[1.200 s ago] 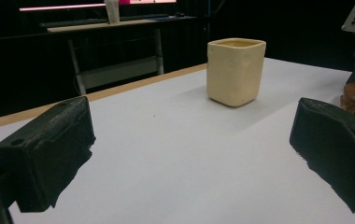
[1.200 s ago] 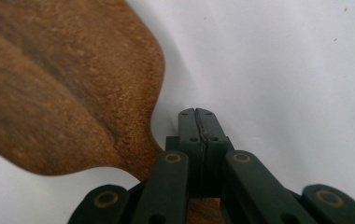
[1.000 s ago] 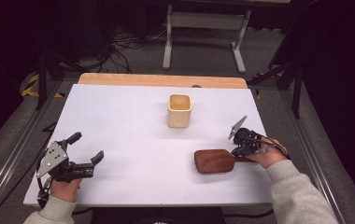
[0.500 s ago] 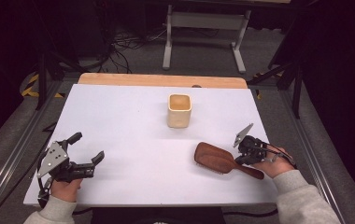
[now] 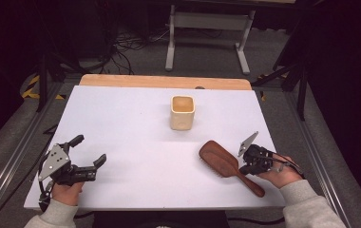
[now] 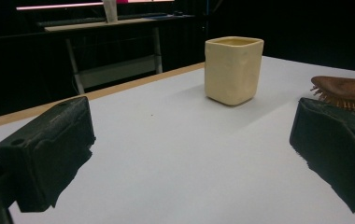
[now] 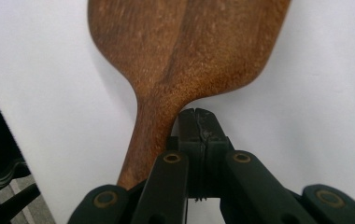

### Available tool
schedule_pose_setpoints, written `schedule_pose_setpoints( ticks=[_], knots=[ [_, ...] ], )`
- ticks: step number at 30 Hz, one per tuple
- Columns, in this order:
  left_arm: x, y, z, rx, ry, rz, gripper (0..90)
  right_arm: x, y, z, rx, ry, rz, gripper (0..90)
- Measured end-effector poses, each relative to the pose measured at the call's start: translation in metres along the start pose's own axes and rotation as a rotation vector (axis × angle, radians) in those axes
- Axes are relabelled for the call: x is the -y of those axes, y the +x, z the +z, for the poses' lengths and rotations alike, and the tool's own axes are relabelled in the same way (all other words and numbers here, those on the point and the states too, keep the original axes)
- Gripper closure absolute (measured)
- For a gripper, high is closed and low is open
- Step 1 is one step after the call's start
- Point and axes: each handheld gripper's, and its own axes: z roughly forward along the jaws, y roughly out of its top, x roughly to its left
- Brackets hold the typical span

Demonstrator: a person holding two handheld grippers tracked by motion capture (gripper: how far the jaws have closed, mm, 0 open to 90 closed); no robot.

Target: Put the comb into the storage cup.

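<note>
High view: left gripper (image 5: pixel 89 156) spread, right gripper (image 5: pixel 243 165) beside wooden hairbrush (image 5: pixel 228 166); right gripper view reveals its jaws pressed together, empty, against the brush's neck.

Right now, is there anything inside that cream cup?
The cream cup looks empty: the high view shows bare inner walls and a tan floor. Its deepest corners are shaded and can't be checked.

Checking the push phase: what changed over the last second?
The right gripper, jaws shut and empty beside the handle, slid toward the person's edge of the table. The wooden hairbrush swung with it: the head went up and left toward the cup, and the handle now points down-right. Nothing was gripped or released. The left gripper, jaws open, and the cup stayed put.
</note>
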Motion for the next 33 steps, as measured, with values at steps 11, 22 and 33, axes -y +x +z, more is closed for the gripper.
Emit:
schedule_pose_setpoints(
  ticks=[11,22,33],
  knots=[
    [0.000,0.000,0.000,0.000,0.001,-0.001,0.8,0.004,0.001,-0.006,0.058,-0.035,0.019,82.7],
    [0.000,0.000,0.000,-0.003,-0.002,0.001,0.8,0.009,0.004,-0.022,0.126,-0.079,0.106,43.8],
    [0.000,0.000,0.000,-0.005,-0.003,0.001,0.8,0.003,0.017,-0.013,0.095,-0.135,0.169,0.2]
  ],
)
